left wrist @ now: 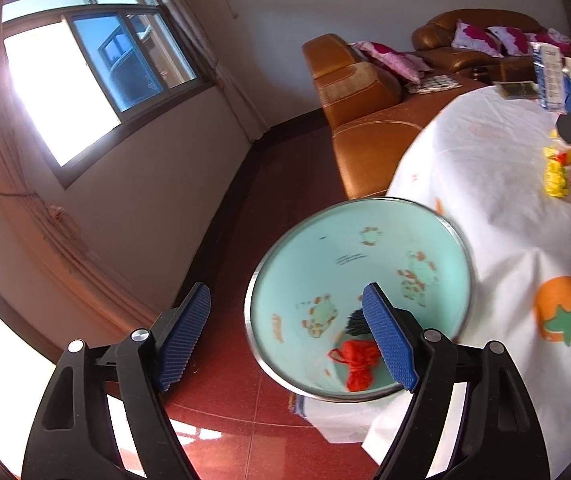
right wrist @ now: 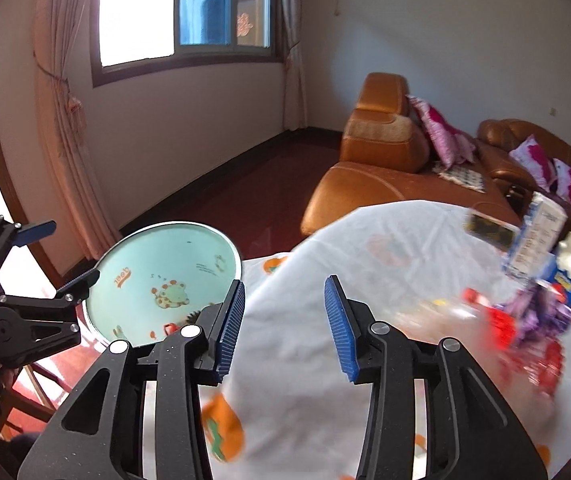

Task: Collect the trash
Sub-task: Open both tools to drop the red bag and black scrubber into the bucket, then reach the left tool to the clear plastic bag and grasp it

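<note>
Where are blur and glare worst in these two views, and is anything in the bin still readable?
Left wrist view: the window is blown out white; red scrap in the bin reads clearly, the table's yellow wrappers smear. Right wrist view: wrapper pile heavily motion-blurred; fisheye bends the walls.

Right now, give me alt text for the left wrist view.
The open left gripper hangs empty over a mint-green bin holding red yarn. A cloth-covered table with wrappers lies right, a brown sofa behind.
</note>
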The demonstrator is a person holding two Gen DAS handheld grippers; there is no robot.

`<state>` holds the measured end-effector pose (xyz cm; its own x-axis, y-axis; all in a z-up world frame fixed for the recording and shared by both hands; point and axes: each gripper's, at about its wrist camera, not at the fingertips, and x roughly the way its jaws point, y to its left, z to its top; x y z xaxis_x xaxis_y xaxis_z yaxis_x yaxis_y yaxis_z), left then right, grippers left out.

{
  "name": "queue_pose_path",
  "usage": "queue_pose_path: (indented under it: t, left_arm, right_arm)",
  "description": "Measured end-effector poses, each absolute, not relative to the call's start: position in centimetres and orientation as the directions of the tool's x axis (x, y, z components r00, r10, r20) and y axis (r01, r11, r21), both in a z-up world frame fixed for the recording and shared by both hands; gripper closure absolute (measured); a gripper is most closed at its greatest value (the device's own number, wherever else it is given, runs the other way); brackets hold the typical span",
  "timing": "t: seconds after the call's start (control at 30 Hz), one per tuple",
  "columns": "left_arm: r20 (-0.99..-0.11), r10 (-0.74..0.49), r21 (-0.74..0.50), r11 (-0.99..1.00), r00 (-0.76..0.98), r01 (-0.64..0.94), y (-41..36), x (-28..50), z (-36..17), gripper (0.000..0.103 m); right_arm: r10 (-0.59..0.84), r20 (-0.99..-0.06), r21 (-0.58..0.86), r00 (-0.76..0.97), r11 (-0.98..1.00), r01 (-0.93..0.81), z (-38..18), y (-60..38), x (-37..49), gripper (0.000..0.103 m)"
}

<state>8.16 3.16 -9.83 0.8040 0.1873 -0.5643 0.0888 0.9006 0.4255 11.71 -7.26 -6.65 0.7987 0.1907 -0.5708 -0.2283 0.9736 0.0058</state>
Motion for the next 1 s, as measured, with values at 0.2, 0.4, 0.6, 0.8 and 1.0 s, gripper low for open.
queue_pose_path:
  t: [0.2,0.4,0.6,0.8,1.0]
  left_arm:
    - [-0.574,0.087,0.420,0.885,0.814,0.202,-1.5,6.8,-9.8,0.026]
    - [-0.584,-0.024,0.382,0.874,0.811,0.301,-6.7,6.7,-8.9,0.025]
    - [-0.566,-0.145,0.329,0.863,0.811,0.384,-13.0,7.3,-7.3,0.022]
    - [-0.524,-0.247,0.281,0.853,0.815,0.439,-17.7,7.6,-5.2,0.015]
    - [-0.573,-0.270,0.279,0.824,0.774,0.494,-21.1,9.8,-7.1,0.024]
  right_arm:
    - [0.087,-0.525,0.053,0.847,0.996,-0.069,-6.4,-15.9,6.3,0.054]
    - [-0.082,-0.538,0.105,0.839,0.981,0.164,-8.5,-25.3,2.4,0.054]
    - [-0.173,-0.558,0.121,0.812,0.950,0.286,-10.8,-30.7,-0.4,0.053]
    - [-0.211,-0.555,0.142,0.805,0.929,0.342,-12.1,-33.7,-1.8,0.052]
    - [-0.206,-0.551,0.162,0.809,0.924,0.346,-12.8,-34.1,-2.4,0.046]
